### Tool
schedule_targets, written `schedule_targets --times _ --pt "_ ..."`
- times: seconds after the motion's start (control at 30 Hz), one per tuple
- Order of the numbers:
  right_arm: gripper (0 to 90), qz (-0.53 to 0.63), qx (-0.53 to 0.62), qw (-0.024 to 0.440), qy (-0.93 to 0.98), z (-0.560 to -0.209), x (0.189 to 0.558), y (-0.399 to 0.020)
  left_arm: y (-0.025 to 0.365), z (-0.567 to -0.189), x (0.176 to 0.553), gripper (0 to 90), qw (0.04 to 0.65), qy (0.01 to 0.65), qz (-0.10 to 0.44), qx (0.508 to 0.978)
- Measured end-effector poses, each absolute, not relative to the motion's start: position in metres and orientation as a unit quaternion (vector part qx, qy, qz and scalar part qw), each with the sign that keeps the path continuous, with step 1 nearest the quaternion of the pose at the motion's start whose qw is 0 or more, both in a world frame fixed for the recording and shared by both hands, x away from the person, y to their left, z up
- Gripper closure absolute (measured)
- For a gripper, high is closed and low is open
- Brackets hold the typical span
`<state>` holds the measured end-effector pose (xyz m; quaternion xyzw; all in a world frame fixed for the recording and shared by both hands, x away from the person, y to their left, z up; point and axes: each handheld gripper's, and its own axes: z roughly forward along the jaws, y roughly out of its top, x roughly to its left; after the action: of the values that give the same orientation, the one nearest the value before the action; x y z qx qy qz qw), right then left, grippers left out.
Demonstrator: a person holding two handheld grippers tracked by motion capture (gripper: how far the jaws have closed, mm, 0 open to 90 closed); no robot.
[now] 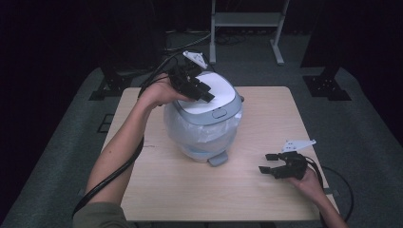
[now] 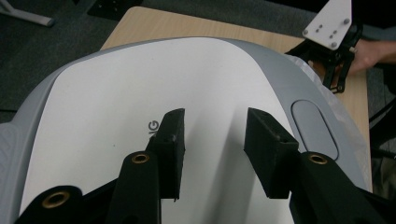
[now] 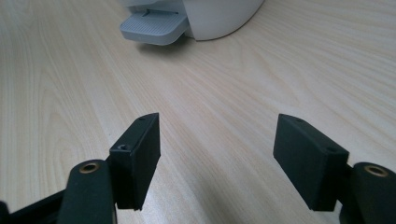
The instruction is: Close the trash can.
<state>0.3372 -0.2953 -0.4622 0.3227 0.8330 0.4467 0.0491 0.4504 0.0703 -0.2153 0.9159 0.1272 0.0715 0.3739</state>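
1. A round bin (image 1: 204, 126) sits on the wooden table (image 1: 266, 190), close to the middle. It has a white and grey lid (image 1: 211, 97) and a foot pedal (image 1: 217, 159) that sticks out at about 6 o'clock.
2. A thin plastic bag (image 1: 190, 130) hangs out from under the lid and covers the sides.
3. I think the bin is light but bulky. The lid looks hard and smooth, so it could be slippery. The bag is soft and would slide or tear if pinched.
4. A good place to take hold is the lid's edge. The grey oval button (image 2: 314, 128) on the lid or the pedal could be pushed to open it.
5. The left gripper (image 2: 215, 149) is over the top of the lid, toward 11 o'clock on the bin. Its jaws are a little way apart and hold nothing. They are very close to the lid, but I cannot tell if they touch it.
6. The right gripper (image 1: 272, 166) is low over the table at about 4 o'clock from the bin, well apart from it. Its jaws are wide apart and empty, and they point toward the pedal.
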Motion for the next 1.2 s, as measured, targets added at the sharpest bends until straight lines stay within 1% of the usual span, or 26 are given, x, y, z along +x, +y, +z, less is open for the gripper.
schedule_targets --times 0.27,0.37,0.4,0.43,0.5,0.67,0.7,0.73,0.8,0.9,1.07,1.2 --pt "30.6 0.449 0.321 0.053 0.832 -0.461 0.338 -0.297 0.075 -0.221 0.444 57.5 0.395 0.142 0.088 0.904" --pt "30.6 0.449 0.321 0.054 0.833 -0.461 0.338 -0.296 0.073 -0.220 0.441 57.6 0.389 0.147 0.097 0.904" --pt "30.6 0.449 0.320 0.054 0.833 -0.461 0.338 -0.296 0.072 -0.222 0.441 57.5 0.374 0.145 0.105 0.910" --pt "30.6 0.449 0.321 0.053 0.833 -0.461 0.337 -0.296 0.072 -0.223 0.440 58.2 0.384 0.149 0.105 0.905" --pt "30.6 0.447 0.320 0.053 0.834 -0.461 0.337 -0.295 0.072 -0.222 0.439 57.7 0.382 0.149 0.108 0.906" --pt "30.6 0.447 0.322 0.054 0.833 -0.460 0.336 -0.296 0.072 -0.221 0.437 52.0 0.379 0.144 0.125 0.906" --pt "30.6 0.447 0.323 0.056 0.832 -0.460 0.336 -0.296 0.072 -0.221 0.437 49.3 0.377 0.141 0.129 0.907" --pt "30.6 0.448 0.322 0.058 0.832 -0.460 0.336 -0.296 0.072 -0.220 0.436 45.5 0.378 0.142 0.126 0.906" --pt "30.6 0.448 0.324 0.060 0.831 -0.459 0.336 -0.297 0.075 -0.220 0.433 44.0 0.391 0.140 0.118 0.902" --pt "30.6 0.448 0.325 0.063 0.831 -0.458 0.335 -0.297 0.078 -0.219 0.428 40.0 0.391 0.141 0.121 0.902" --pt "30.6 0.448 0.328 0.067 0.829 -0.456 0.334 -0.298 0.088 -0.216 0.416 38.0 0.399 0.145 0.131 0.896" --pt "30.6 0.449 0.331 0.072 0.827 -0.455 0.333 -0.300 0.095 -0.214 0.407 36.2 0.394 0.146 0.132 0.898"
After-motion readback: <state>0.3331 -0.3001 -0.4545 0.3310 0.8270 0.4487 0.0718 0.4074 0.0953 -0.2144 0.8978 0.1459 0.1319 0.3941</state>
